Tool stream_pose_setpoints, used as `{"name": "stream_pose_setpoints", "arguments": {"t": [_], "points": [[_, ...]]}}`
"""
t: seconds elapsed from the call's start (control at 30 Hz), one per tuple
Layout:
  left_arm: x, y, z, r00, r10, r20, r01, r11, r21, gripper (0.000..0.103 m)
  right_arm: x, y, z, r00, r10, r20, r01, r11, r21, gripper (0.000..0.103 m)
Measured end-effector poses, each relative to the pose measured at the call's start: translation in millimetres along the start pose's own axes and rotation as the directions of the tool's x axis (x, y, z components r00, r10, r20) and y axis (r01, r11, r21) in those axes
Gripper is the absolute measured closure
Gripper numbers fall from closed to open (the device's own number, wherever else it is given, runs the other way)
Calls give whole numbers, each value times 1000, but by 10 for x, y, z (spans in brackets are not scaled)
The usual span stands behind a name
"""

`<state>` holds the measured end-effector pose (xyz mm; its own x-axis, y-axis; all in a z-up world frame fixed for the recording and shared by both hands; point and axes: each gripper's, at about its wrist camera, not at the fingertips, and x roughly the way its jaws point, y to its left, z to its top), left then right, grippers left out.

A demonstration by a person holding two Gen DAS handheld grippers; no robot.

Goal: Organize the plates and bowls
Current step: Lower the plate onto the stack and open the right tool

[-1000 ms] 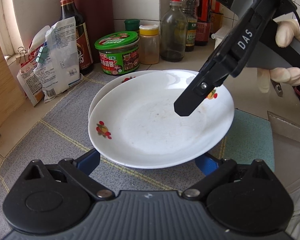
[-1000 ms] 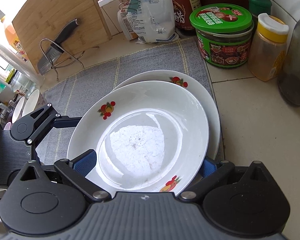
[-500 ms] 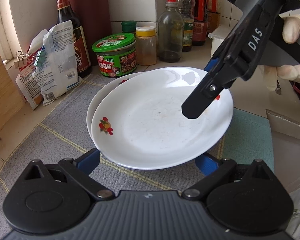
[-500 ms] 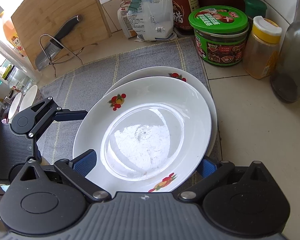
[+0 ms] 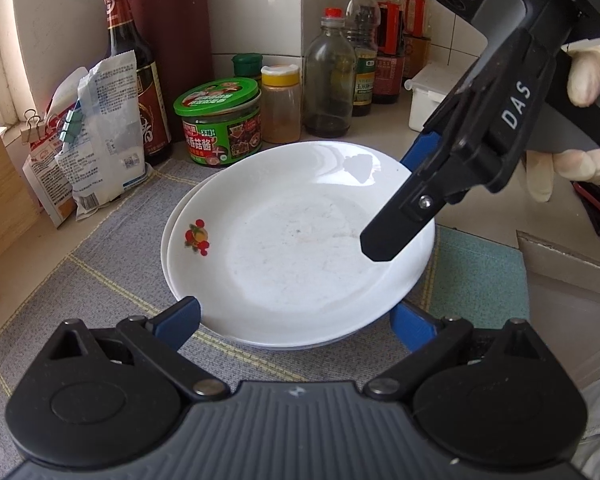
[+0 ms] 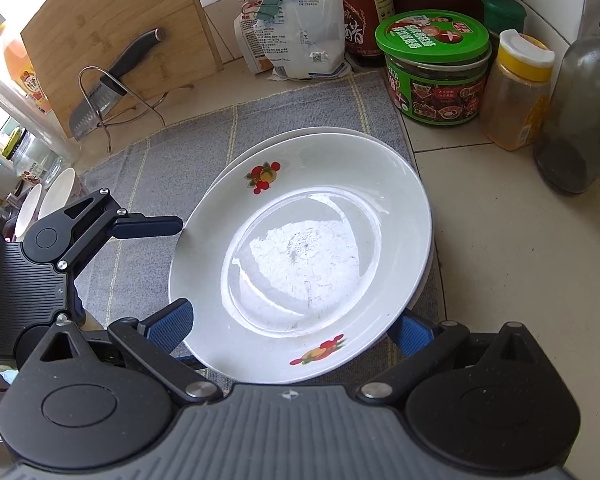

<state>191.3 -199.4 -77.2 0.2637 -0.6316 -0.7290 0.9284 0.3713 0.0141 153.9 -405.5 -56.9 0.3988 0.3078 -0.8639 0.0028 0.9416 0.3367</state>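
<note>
I am stacking the top plate [image 6: 300, 256] onto the lower plate [image 6: 332, 133], both lying on the grey mat [image 6: 172, 160] just in front of the green jar [image 6: 434, 66]. My right hand-held gripper [image 6: 290, 328] is standing with its blue fingers [image 6: 172, 320] spread wide on either side of the top plate's near rim, not pinching it. My left hand-held gripper [image 5: 296, 318] is likewise standing wide open around the opposite rim, as its own camera shows.

To do this well, I judge I should be nudging the top plate toward the jar until its rim sits even with the lower one all round, pushing low and gently so the glazed surfaces are not sliding past or clattering. The bottles beside the jar are close, so I am minding my right side.

Compared with a second ago, the top plate is covering much more of the lower plate: only a thin crescent is showing now on the jar side. Its red fruit motif [image 6: 262, 176] has turned round somewhat, and both grippers are sitting a little higher over the stack.
</note>
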Motion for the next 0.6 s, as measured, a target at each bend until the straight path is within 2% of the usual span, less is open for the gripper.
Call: {"name": "stream_pose_setpoints", "arguments": {"t": [0.6], "points": [[20,26,6,1000,12,-10,-12,1000,-5,3,-41,18,-64,1000,-17,7,17,1000,2,0]]}}
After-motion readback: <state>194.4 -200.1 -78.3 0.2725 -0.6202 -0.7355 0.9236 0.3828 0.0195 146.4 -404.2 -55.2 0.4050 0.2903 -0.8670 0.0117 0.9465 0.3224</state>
